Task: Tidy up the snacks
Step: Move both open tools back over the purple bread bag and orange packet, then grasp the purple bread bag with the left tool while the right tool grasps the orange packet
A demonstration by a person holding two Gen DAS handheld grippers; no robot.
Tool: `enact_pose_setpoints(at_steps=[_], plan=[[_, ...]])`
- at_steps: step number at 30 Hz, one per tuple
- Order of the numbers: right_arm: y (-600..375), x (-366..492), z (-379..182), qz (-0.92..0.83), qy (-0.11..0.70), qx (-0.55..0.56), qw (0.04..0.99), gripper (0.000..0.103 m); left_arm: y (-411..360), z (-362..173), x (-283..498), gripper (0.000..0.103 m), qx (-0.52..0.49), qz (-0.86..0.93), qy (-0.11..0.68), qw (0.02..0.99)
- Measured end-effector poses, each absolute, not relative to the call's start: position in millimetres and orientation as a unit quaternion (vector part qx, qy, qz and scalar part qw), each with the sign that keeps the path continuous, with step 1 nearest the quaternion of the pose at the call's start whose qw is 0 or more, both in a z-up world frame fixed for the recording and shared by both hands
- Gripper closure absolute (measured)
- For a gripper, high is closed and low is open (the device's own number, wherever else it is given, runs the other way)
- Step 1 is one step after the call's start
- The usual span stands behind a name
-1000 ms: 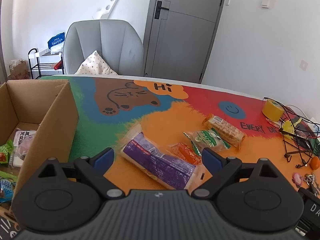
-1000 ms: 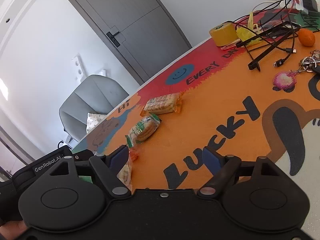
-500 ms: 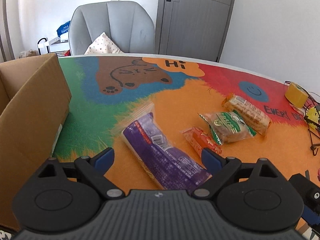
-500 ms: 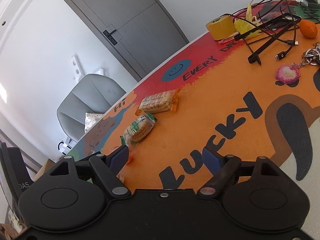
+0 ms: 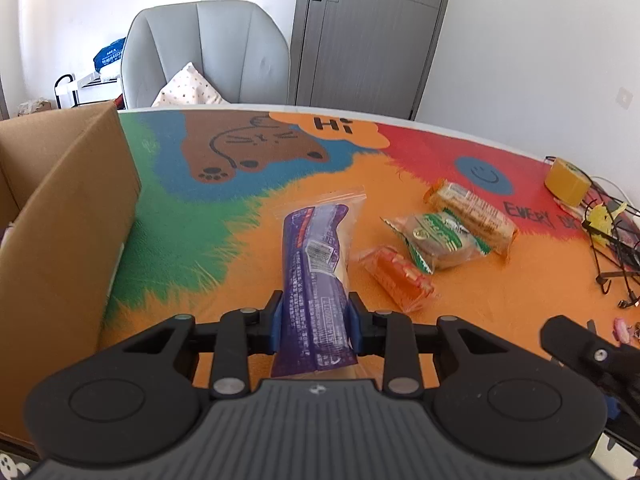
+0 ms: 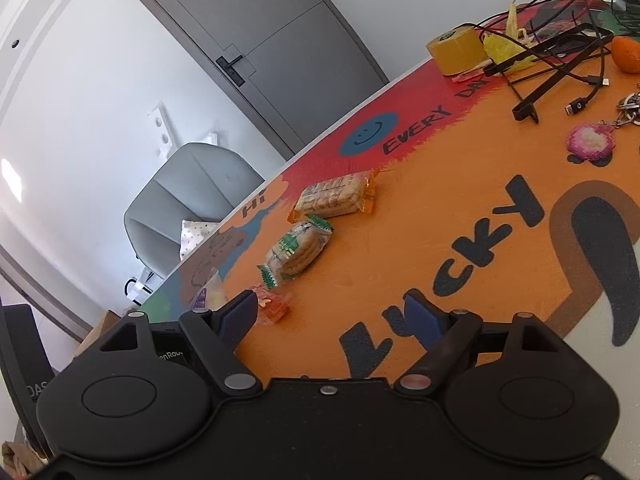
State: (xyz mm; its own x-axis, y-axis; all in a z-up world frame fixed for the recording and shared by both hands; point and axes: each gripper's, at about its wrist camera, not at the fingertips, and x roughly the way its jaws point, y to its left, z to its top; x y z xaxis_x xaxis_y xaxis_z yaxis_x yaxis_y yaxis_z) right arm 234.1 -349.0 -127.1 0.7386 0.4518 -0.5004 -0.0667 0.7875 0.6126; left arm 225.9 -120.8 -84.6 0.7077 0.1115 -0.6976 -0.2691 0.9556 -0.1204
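Slippage looks to me like the main risk: the left gripper [image 5: 316, 322] is closing its jaws on the near end of the purple snack pack [image 5: 316, 276], with the blue pads against its two sides and most of the long pack sticking out beyond the fingertips, so if it is lifted from there the far end may sag or the slick film may slide out on the way to the cardboard box [image 5: 68, 216] off to the fingers' left. Squeezing harder could crush whatever is inside. The pack is a long soft tube in purple film with white print and a barcode label, inside a clear wrapper with a flat sealed end. Beyond the fingers to the right lie an orange packet [image 5: 396, 276], a green-wrapped biscuit pack [image 5: 444, 240] and a cracker pack [image 5: 472, 212]. The right gripper [image 6: 332, 318] holds its jaws wide apart with nothing between them, over bare orange mat [image 6: 420, 220].
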Motion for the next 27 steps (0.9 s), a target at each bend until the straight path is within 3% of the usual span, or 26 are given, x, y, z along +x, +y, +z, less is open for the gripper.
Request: enact_pose_setpoints(at_steps=[25, 27], plan=[[-252, 296, -123, 0.197, 0.370, 0.203, 0.885, 0.039, -56, -62, 215, 0.073, -0.150, 0.118, 0.334, 0.923], [-244, 296, -125, 0.193, 0.378, 0.184, 0.886, 0.046, -53, -62, 213, 0.073, -0.151, 0.124, 0.333, 0.922]])
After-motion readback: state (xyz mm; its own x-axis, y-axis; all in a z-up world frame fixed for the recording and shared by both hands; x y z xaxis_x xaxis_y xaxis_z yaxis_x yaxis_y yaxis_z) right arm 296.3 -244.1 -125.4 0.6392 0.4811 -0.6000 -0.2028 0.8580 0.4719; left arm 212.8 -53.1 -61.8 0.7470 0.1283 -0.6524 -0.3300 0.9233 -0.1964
